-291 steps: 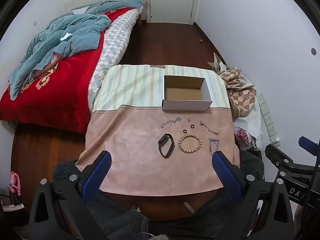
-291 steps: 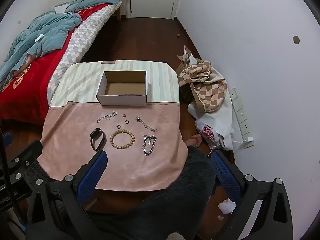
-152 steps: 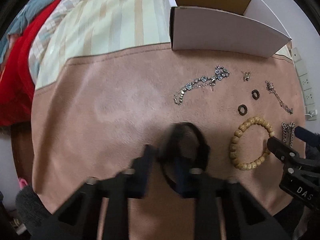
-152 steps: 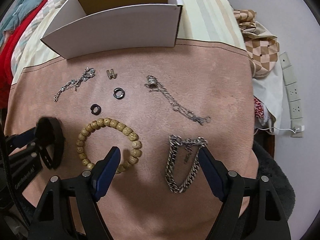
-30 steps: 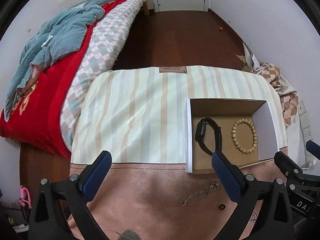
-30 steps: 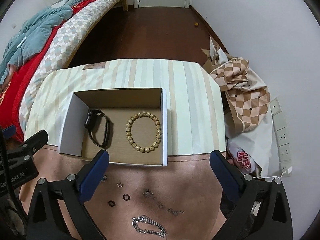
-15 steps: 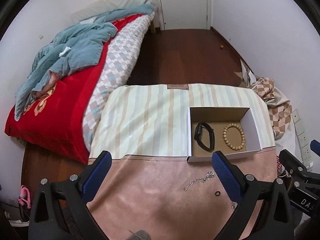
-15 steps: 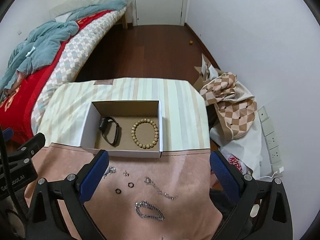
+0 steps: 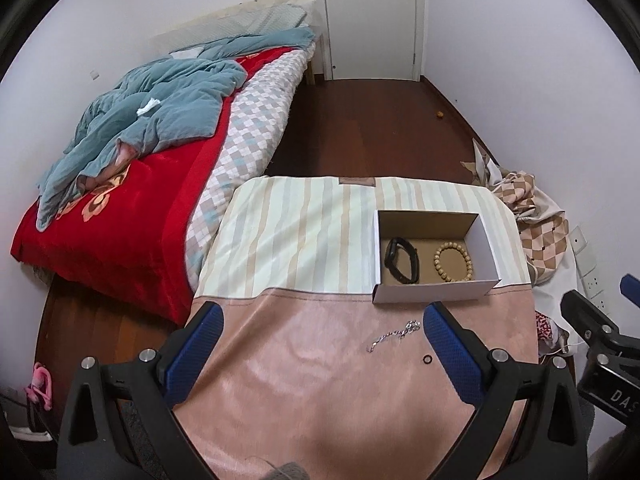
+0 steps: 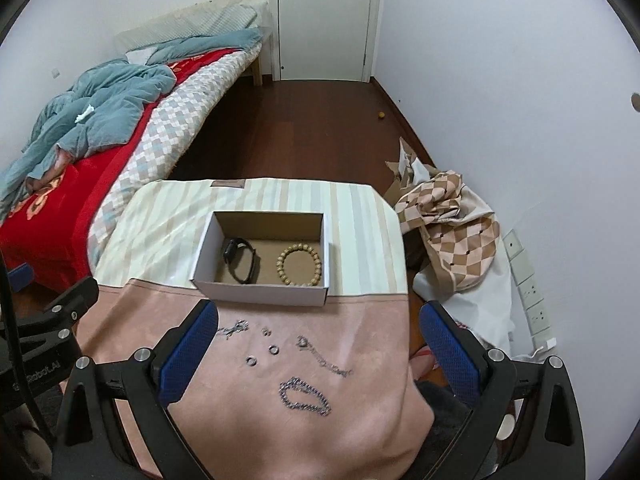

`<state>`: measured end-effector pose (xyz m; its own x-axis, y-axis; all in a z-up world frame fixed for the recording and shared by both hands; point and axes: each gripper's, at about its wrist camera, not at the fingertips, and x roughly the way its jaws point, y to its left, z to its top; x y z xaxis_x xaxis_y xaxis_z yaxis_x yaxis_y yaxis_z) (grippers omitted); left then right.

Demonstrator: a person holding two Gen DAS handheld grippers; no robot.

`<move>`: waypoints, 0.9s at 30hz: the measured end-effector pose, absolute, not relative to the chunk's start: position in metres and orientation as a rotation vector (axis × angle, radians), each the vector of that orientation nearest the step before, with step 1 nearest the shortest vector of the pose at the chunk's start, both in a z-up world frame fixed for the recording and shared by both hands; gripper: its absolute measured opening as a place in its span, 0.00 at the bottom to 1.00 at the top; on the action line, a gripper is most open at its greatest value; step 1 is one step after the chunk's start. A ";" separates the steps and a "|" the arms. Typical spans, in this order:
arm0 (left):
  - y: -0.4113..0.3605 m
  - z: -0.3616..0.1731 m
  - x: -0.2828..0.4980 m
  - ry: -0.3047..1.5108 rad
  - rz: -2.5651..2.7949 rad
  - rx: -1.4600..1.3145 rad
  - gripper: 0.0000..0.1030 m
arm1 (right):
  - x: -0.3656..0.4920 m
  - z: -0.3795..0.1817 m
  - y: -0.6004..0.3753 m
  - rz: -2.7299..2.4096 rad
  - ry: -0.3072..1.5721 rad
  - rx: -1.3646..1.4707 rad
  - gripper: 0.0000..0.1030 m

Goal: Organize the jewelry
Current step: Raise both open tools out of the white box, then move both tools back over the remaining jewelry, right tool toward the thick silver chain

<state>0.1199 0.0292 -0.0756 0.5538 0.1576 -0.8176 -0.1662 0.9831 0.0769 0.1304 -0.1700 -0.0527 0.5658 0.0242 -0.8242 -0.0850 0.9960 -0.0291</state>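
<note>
A white cardboard box [image 9: 434, 293] [image 10: 260, 294] stands on the cloth-covered table and holds a black wristband [image 9: 401, 259] [image 10: 240, 265] and a wooden bead bracelet [image 9: 453, 261] [image 10: 300, 265]. On the pink cloth in front of the box lie a sparkly bracelet [image 9: 394, 335] [image 10: 233, 328], two small black rings [image 10: 262, 354], a tiny earring [image 10: 265, 332], a thin chain [image 10: 324, 360] and a thick silver chain [image 10: 305, 396]. My left gripper [image 9: 320, 344] and my right gripper [image 10: 316, 340] are both open and empty, raised above the table's near side.
A bed [image 9: 132, 168] with a red blanket and blue quilt stands at the left. A checkered bag [image 10: 456, 224] lies on the floor by the right wall. A white door [image 10: 324, 20] is at the far end. The table edge falls off on both sides.
Both grippers have pulled back and up from the box, so more of the pink cloth and loose jewelry shows. The wristband and bead bracelet stay in the box.
</note>
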 end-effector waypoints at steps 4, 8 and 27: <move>0.031 -0.096 0.111 0.988 0.219 -0.007 0.99 | 0.121 -0.069 -0.182 0.054 0.995 -0.017 0.99; 0.032 -0.130 0.105 1.042 0.231 -0.003 0.99 | 0.116 -0.113 -0.199 0.032 1.089 0.026 0.99; 0.040 -0.236 0.106 1.232 0.295 0.055 0.99 | 0.104 -0.273 -0.215 0.009 1.327 0.069 0.45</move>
<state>0.1056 0.0396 -0.2355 0.2994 0.2520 -0.9202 -0.1926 0.9606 0.2004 0.1039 -0.2153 -0.2727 0.2415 0.0461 -0.9693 0.0326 0.9979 0.0556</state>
